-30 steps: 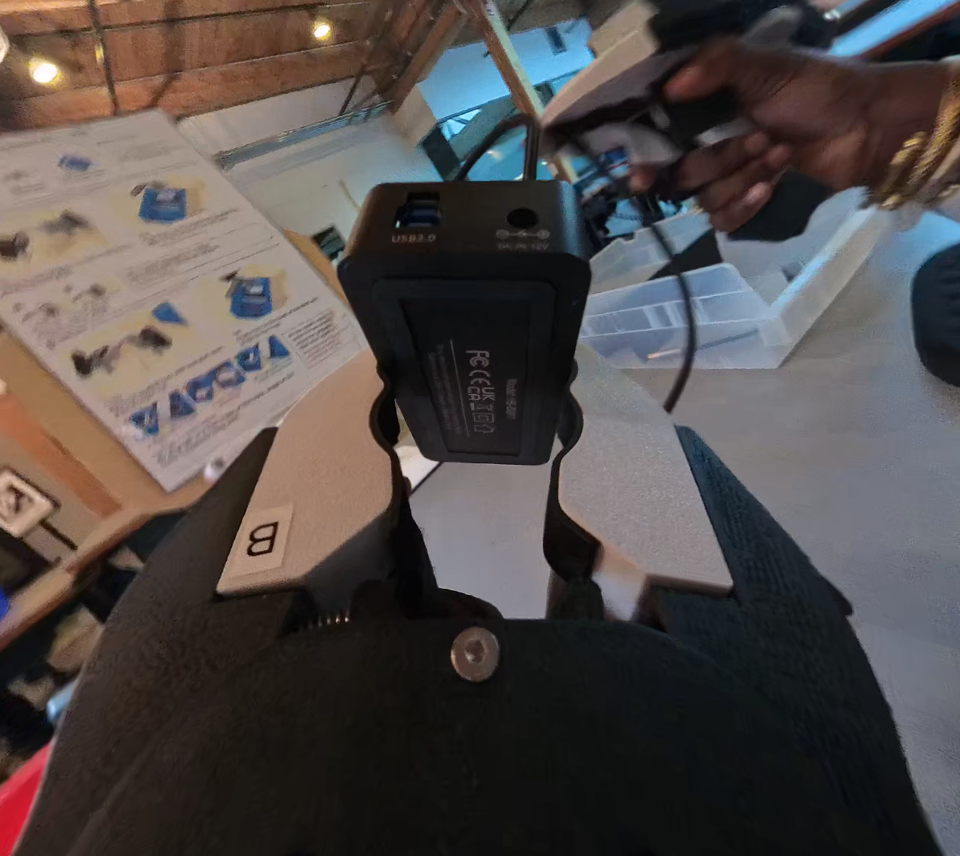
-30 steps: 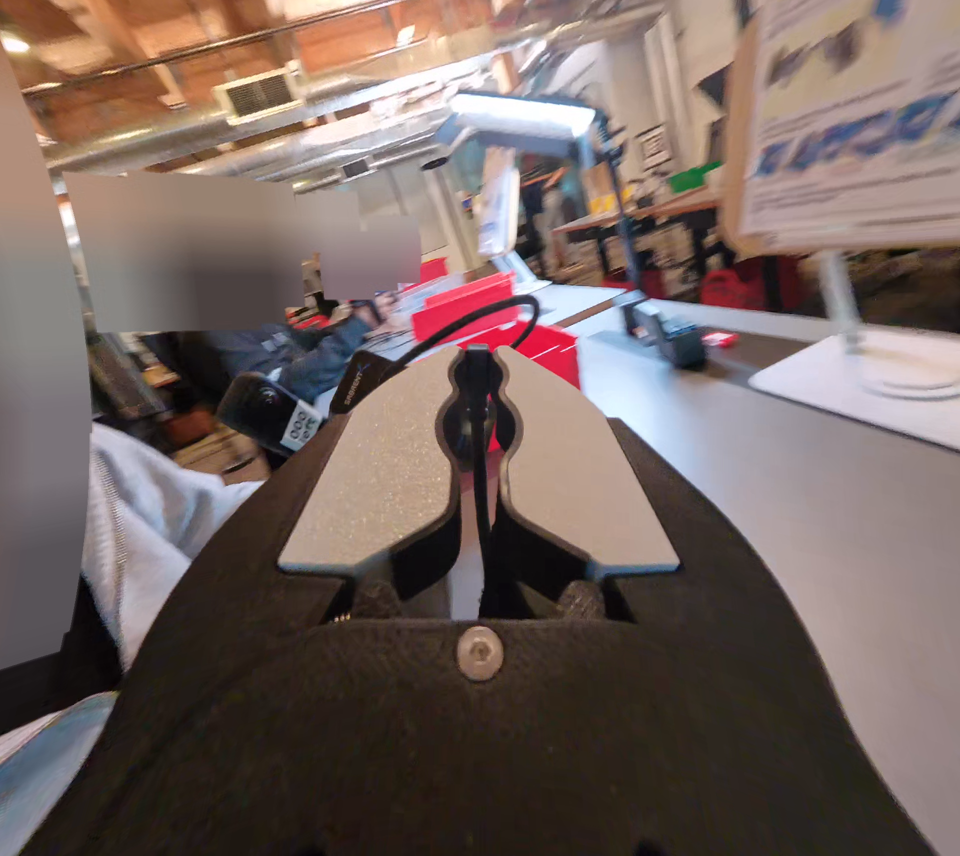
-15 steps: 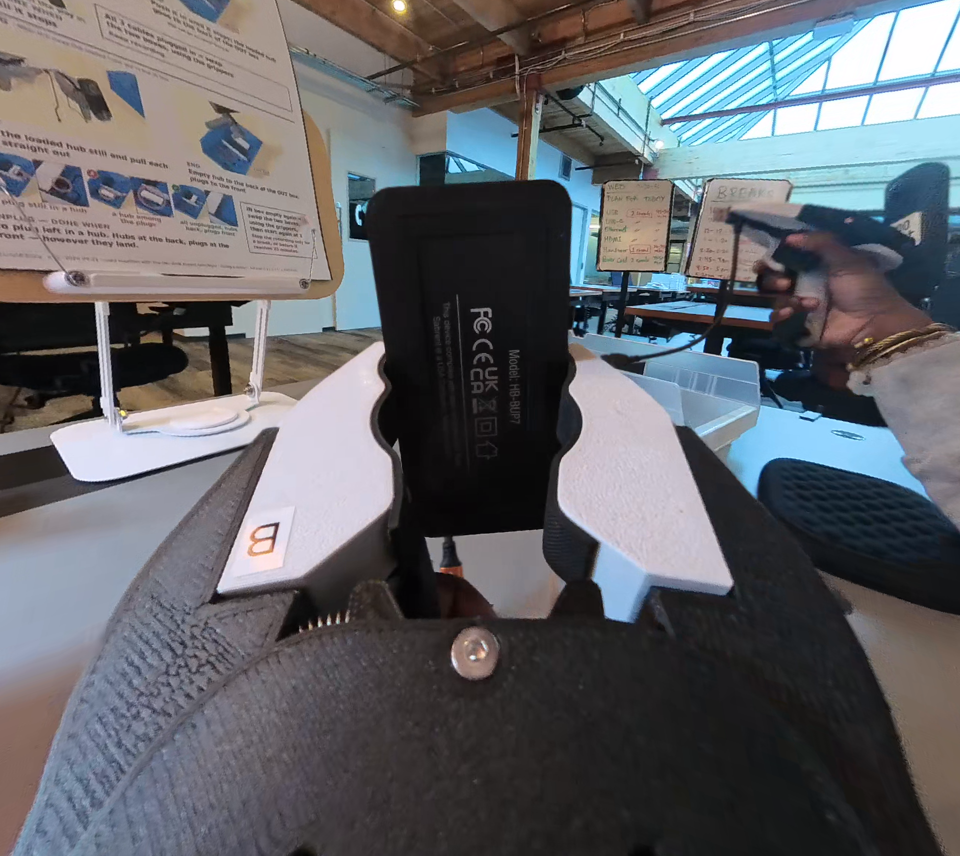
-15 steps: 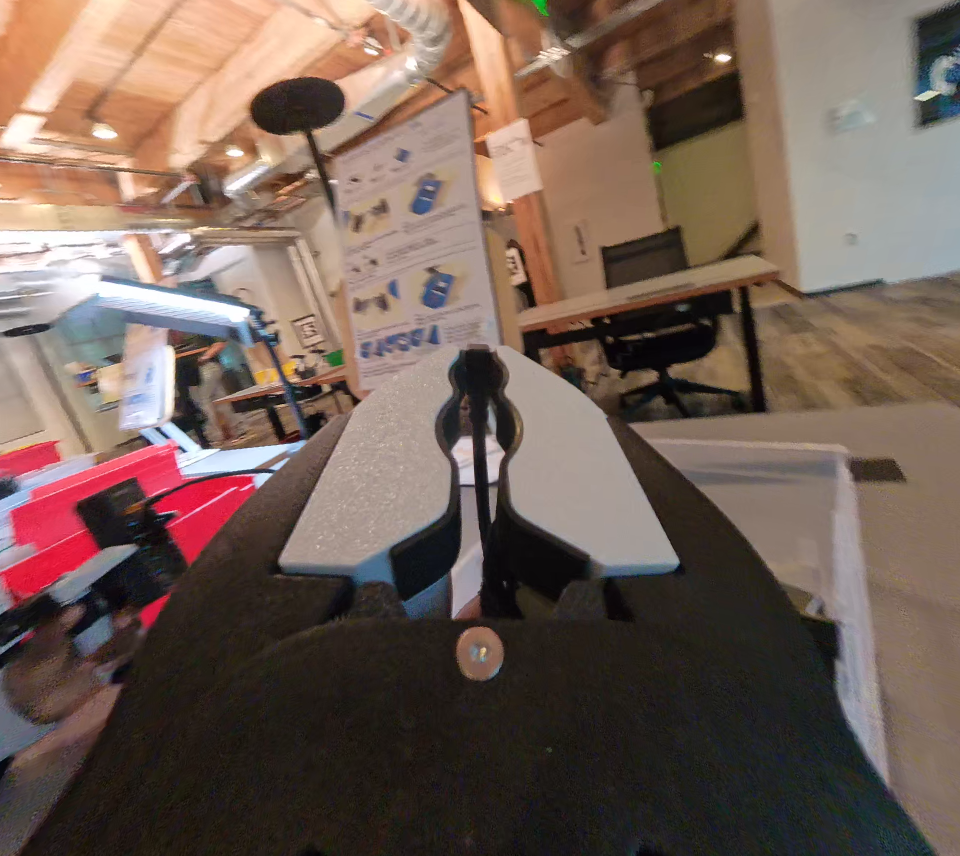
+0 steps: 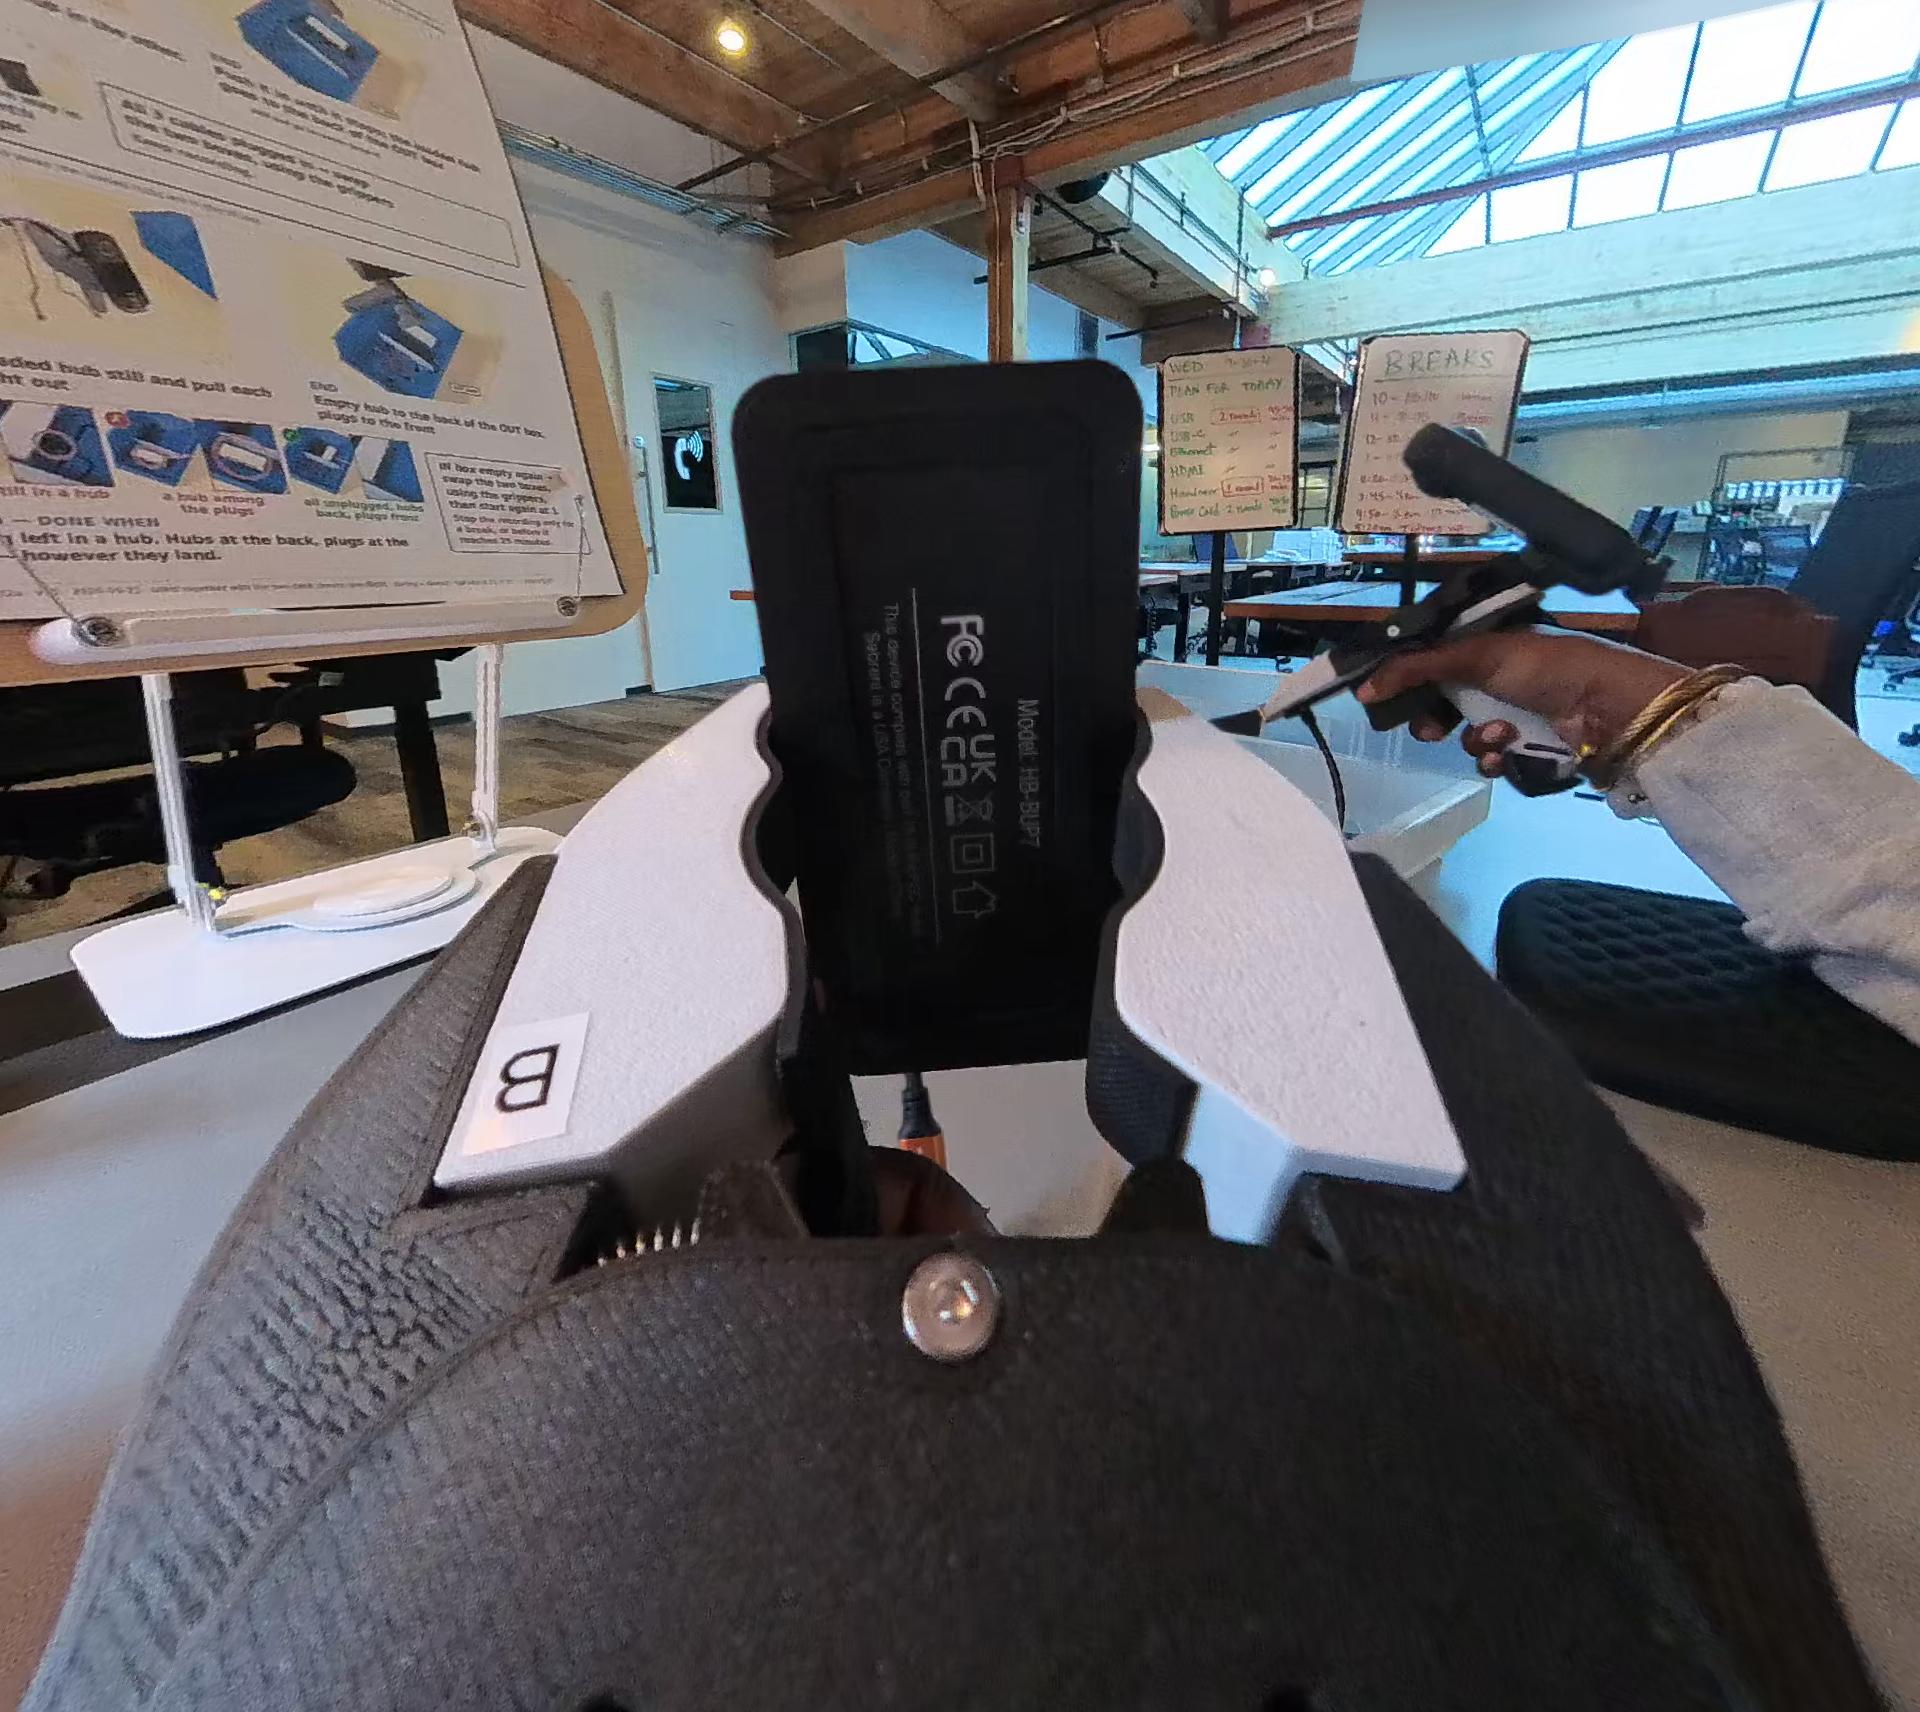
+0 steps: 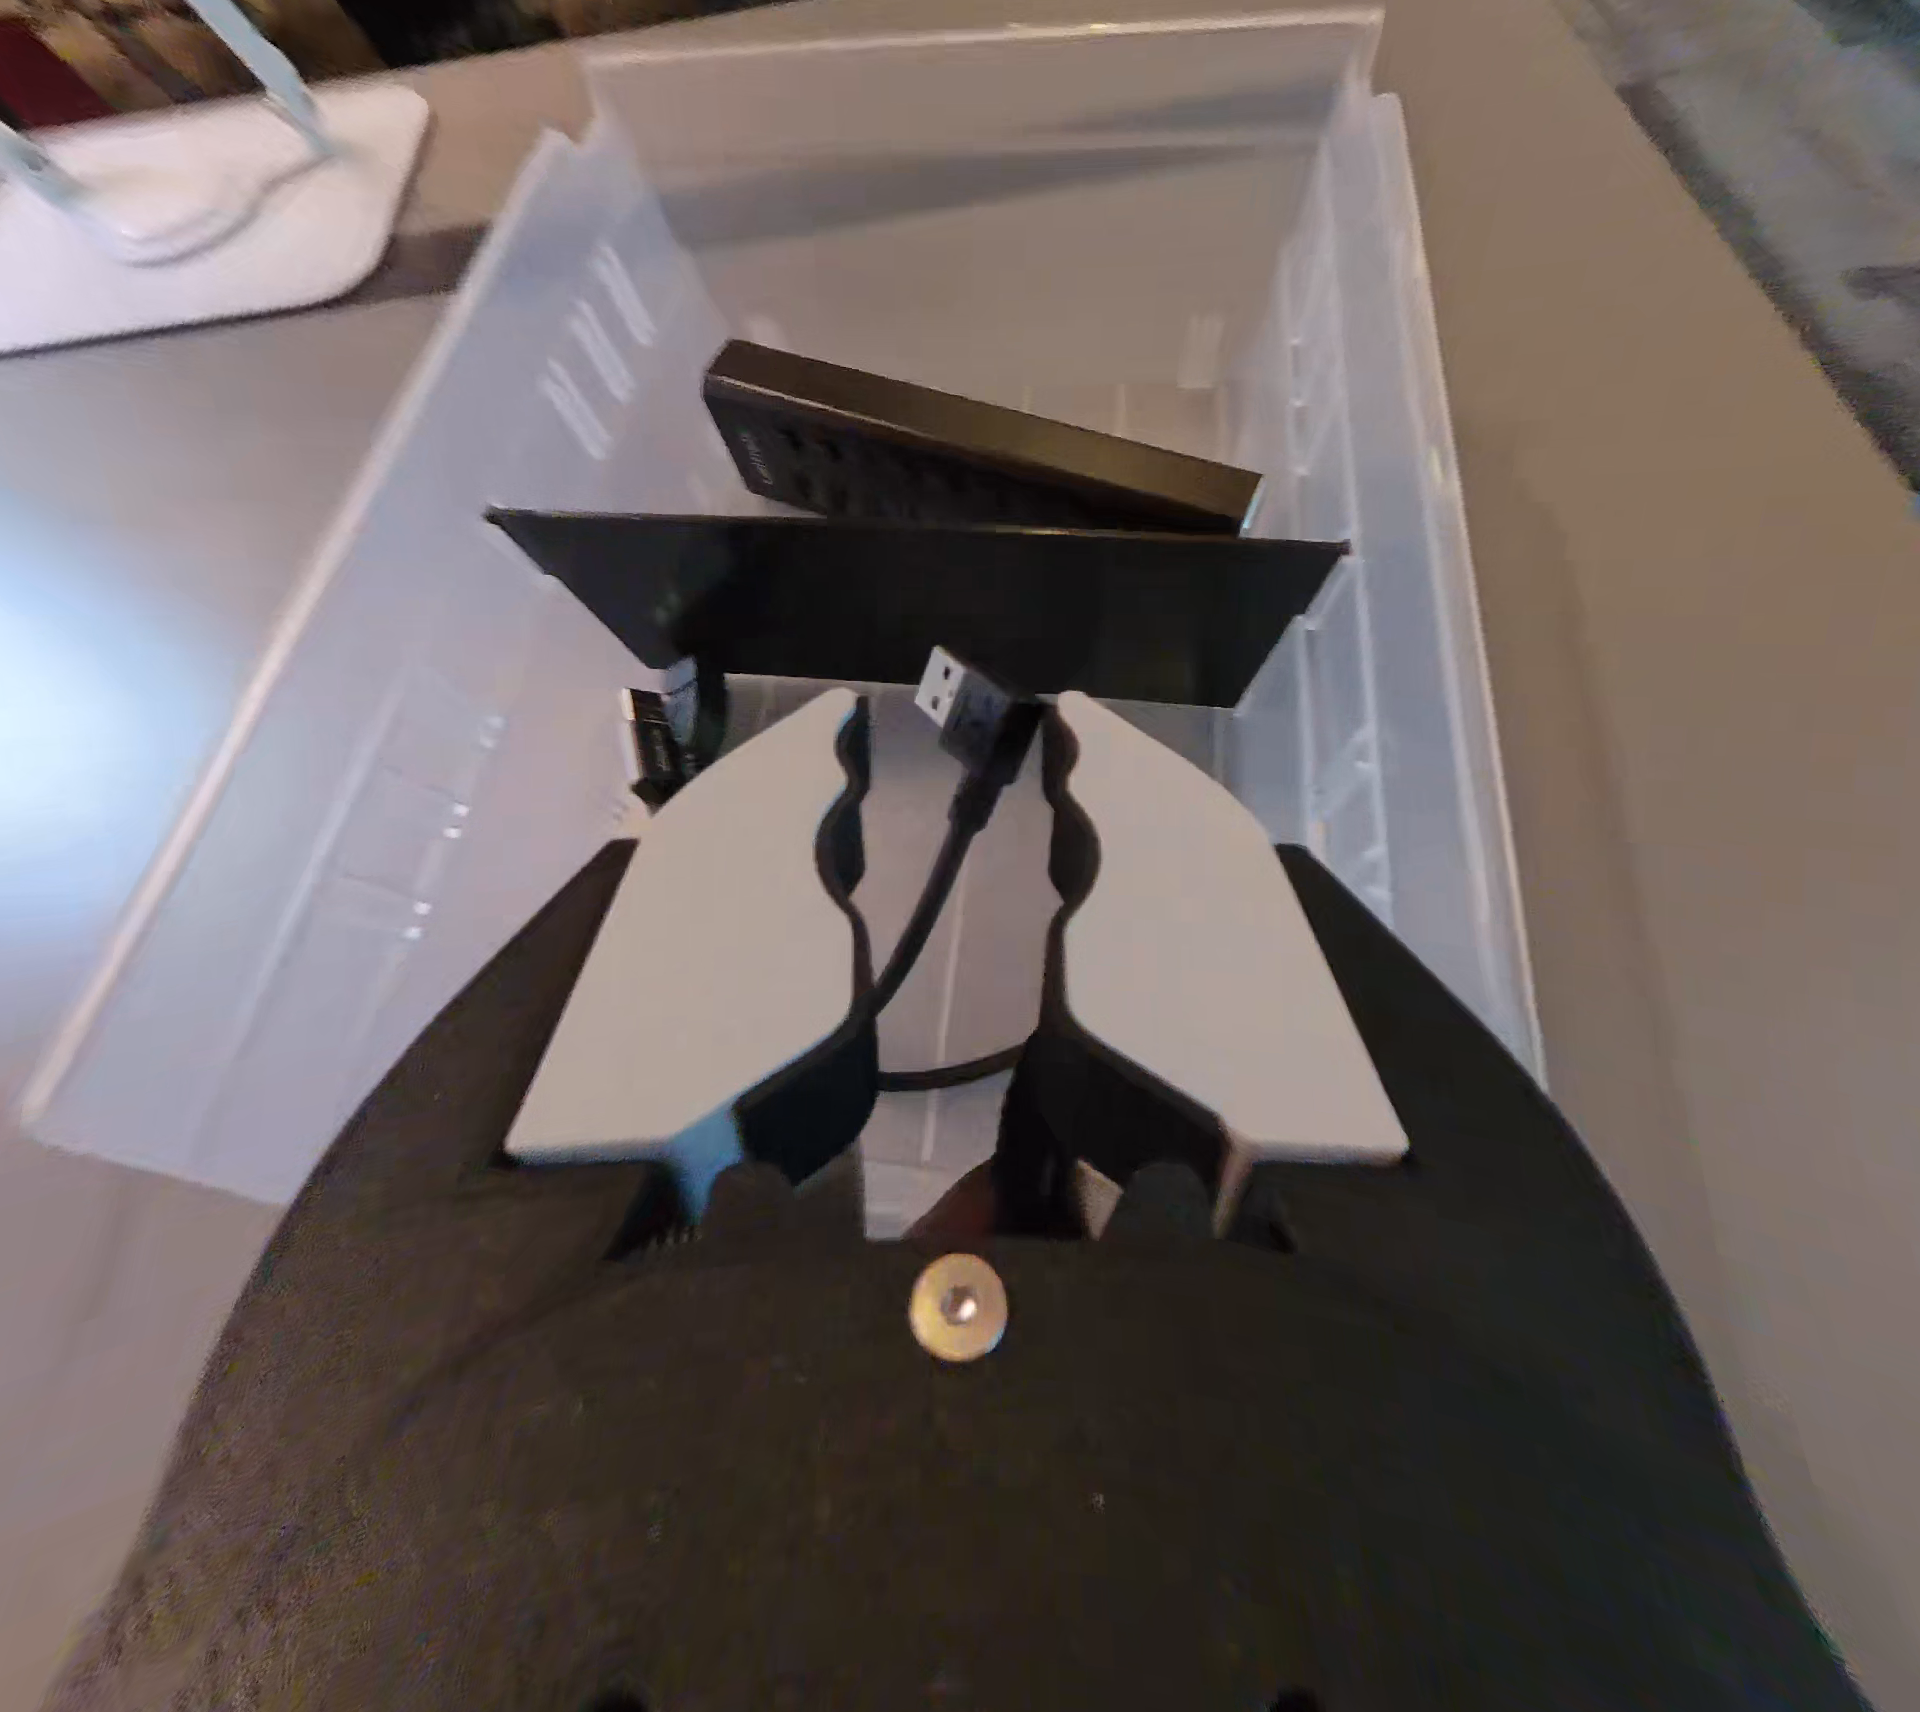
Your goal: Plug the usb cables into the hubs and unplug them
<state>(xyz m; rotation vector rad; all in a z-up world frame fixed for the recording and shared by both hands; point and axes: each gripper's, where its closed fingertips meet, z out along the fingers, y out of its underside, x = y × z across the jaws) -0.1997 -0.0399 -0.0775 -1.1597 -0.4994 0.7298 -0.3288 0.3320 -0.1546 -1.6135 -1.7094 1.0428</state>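
My left gripper (image 5: 951, 706) is shut on a black USB hub (image 5: 935, 519) and holds it upright above the grey table, flat labelled side toward the camera. An orange-tipped plug (image 5: 920, 1132) shows under the hub's near end. My right gripper (image 6: 951, 717) is open over a clear plastic box (image 6: 1351, 312). A black USB cable (image 6: 935, 893) lies loose between its jaws, its metal plug (image 6: 951, 686) pointing forward. Inside the box a black divider (image 6: 914, 613) stands across it, with another black hub (image 6: 987, 457) behind. In the left wrist view the right gripper (image 5: 1278, 712) is far right in a hand.
An instruction board (image 5: 260, 208) stands on a white stand (image 5: 312, 924) at the left; its base also shows in the right wrist view (image 6: 187, 208). A black mesh pad (image 5: 1683, 1008) lies at the right. The clear box (image 5: 1403, 789) sits behind the hub. About 40 cm separates my left fingertips from my right.
My right gripper has swung down over the clear box and opened, letting go of the cable. My left gripper keeps the hub, now level rather than tilted up at the ceiling.
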